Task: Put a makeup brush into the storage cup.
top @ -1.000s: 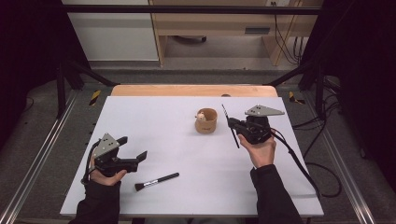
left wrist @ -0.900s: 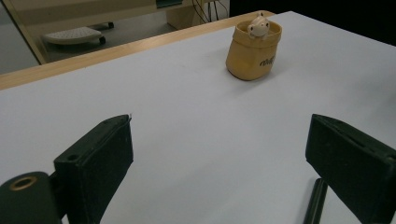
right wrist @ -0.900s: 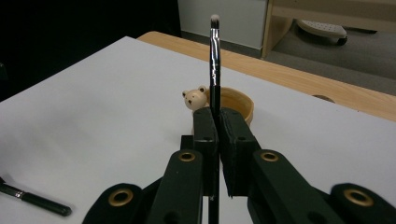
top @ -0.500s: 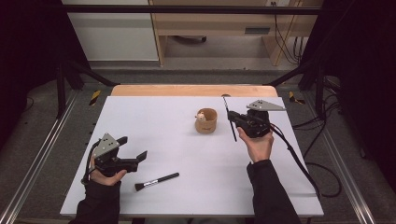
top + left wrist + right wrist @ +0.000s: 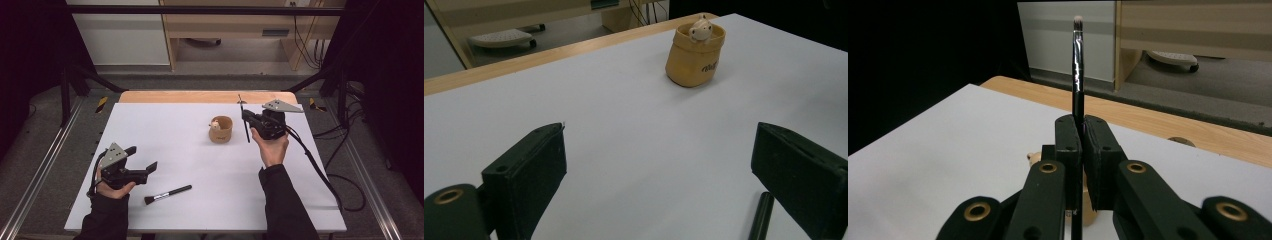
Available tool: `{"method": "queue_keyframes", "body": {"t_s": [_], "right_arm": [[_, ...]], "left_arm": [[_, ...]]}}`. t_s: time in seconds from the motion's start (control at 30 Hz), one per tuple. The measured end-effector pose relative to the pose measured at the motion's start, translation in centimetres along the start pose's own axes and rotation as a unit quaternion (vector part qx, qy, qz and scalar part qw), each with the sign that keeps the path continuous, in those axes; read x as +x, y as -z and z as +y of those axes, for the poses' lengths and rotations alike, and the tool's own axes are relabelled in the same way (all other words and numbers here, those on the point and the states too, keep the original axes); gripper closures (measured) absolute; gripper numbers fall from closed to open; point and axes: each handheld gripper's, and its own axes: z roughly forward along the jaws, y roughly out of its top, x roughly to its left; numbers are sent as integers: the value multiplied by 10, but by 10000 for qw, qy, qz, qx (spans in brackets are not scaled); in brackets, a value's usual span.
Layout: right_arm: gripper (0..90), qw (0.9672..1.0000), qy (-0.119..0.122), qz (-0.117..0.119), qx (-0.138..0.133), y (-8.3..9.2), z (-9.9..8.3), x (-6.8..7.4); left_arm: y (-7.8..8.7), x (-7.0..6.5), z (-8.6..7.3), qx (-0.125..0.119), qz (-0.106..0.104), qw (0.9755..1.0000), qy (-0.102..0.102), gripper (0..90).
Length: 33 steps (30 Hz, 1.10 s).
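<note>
1. Right gripper (image 5: 248,119) raised just beside the tan cup (image 5: 220,129), fingers (image 5: 1068,145) clamped together on a thin black brush (image 5: 243,118), held upright with its small pale tip at the top in the right gripper view.
2. Thin brush off the bench (image 5: 200,150), its lower end hanging near the cup's right side; no contact with the cup visible from above.
3. Cup upright on the far middle of the bench, a small pale figure (image 5: 700,30) peeking out of its mouth; no brush inside it.
4. Left gripper (image 5: 145,170) low over the near left of the bench, fingers (image 5: 529,170) wide apart, gripping nothing.
5. Second brush (image 5: 167,194), broader and with dark bristles, flat on the bench just right of the left gripper, its handle end poking between the open fingers in the left gripper view.
6. Judged progress: roughly the first half under way. First brush picked up and brought to the cup, not yet lowered in.
7. Left to do, by the look of things: dropping the thin brush into the cup, then picking up the flat brush and placing it the same way.
</note>
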Motion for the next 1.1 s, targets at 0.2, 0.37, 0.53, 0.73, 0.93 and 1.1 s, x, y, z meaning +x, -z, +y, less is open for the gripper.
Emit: {"method": "queue_keyframes", "body": {"t_s": [0.2, 0.37, 0.53, 0.73, 0.93, 1.1], "right_arm": [[860, 10000, -37, -66, -39, -8, 1, -2], [860, 9999, -76, -109, -103, -13, 2, -3], [860, 9997, -136, -122, -165, -21, 4, -4], [860, 9996, -126, -141, -198, -31, 8, -3], [860, 9994, -133, -161, -270, -39, 12, -2], [860, 9990, -158, -253, -320, -46, 14, -5]], "left_arm": [[0, 0, 0, 0, -3, 10000, 13, 68], [0, 0, 0, 2, -9, 10000, 14, 68], [0, 1, 0, -3, -10, 10000, 17, 68], [0, 1, 0, -7, -11, 10000, 27, 68], [1, 2, 0, -26, -25, 10000, 54, 68], [1, 2, 0, -35, -37, 10000, 78, 69]]}}
